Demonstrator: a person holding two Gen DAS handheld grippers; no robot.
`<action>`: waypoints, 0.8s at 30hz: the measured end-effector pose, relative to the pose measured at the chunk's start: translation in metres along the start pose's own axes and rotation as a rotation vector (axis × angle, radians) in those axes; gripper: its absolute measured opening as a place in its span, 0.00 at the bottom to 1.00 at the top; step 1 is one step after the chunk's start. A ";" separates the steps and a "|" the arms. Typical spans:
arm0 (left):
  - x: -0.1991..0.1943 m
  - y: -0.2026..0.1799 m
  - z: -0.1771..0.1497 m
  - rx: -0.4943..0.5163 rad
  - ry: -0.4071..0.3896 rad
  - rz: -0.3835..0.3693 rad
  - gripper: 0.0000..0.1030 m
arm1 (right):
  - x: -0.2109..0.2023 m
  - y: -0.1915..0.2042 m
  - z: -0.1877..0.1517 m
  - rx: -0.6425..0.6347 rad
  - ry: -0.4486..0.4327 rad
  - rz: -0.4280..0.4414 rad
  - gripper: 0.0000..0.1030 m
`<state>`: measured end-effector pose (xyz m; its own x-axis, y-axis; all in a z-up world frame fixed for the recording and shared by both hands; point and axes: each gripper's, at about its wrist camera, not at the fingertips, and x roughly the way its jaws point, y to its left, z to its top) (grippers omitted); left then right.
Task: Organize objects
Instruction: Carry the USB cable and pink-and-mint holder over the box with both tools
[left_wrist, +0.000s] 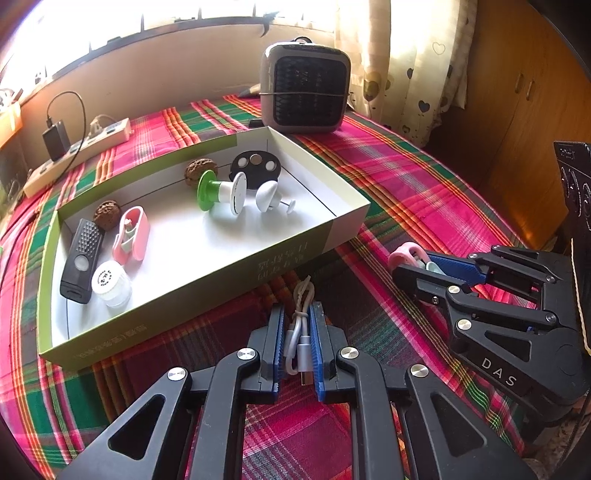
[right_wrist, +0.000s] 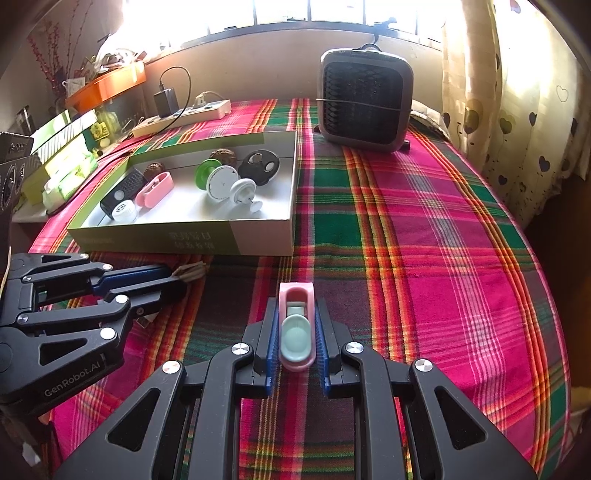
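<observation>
Left tool (left_wrist: 297, 332) hiding cable (left_wrist: 300, 317) middle

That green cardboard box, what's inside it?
The box holds two walnuts, a black disc, a green-and-white spool, a white knob, a pink clip, a black remote-like device and a white cap. Anything beneath them is hidden.

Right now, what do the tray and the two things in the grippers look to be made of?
Tray: printed cardboard, matte, by its thin folded walls and white inside.
Cable in the left gripper: white rubbery sheath with a metal plug, likely plastic-coated.
Pink holder in the right gripper: smooth moulded plastic, slightly glossy, with a pale green insert.
</observation>
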<state>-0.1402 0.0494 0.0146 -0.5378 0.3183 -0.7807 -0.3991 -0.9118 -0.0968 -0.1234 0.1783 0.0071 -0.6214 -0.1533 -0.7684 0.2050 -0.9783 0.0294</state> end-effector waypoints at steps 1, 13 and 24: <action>-0.001 0.000 0.000 -0.001 -0.003 0.001 0.11 | -0.001 0.001 0.000 -0.001 -0.001 0.001 0.18; -0.021 0.005 0.001 -0.029 -0.048 -0.003 0.11 | -0.012 0.009 0.005 -0.019 -0.032 0.016 0.18; -0.038 0.016 0.007 -0.053 -0.087 0.011 0.11 | -0.020 0.018 0.021 -0.045 -0.062 0.042 0.18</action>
<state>-0.1319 0.0246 0.0471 -0.6053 0.3272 -0.7256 -0.3545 -0.9270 -0.1223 -0.1230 0.1607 0.0363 -0.6566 -0.2038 -0.7262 0.2645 -0.9639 0.0314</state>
